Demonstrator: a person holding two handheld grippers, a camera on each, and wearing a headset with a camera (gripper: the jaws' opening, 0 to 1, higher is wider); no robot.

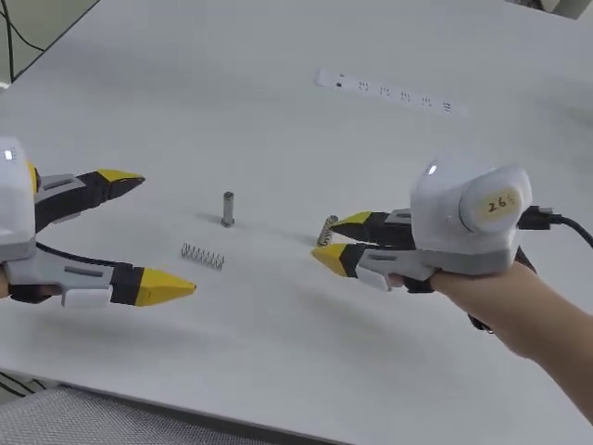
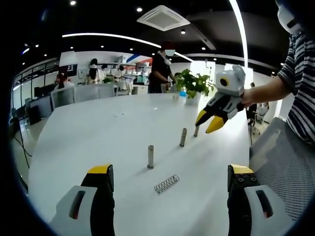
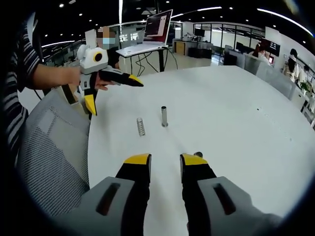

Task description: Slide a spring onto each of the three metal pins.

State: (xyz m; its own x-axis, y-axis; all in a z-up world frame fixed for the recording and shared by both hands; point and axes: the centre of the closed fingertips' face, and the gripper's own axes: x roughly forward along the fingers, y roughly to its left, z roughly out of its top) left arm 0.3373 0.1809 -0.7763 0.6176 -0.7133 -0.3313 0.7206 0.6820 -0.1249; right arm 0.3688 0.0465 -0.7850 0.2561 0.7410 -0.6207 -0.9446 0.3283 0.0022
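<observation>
The loose spring (image 1: 203,256) lies flat on the white table (image 1: 278,352), near the bare pin (image 1: 228,209), which stands upright just beyond it. Your left gripper (image 1: 153,232) sits to the left of both with its jaws spread wide and nothing between them. In the left gripper view the spring lies a little ahead of the tips.

To the right stands the sprung pin (image 2: 183,137), already carrying a coil. Close beside it is a third pin (image 2: 196,131), right at the yellow tips of your right gripper (image 1: 332,241). That gripper's jaws are apart by a narrow gap and hold nothing. In the right gripper view the third pin's top shows just beside one jaw tip.

Bare tabletop runs between the two grippers and toward you as far as the near edge. A mesh chair (image 1: 83,422) sits below that edge. A power strip (image 1: 389,93) lies on the far side, well apart from the pins.
</observation>
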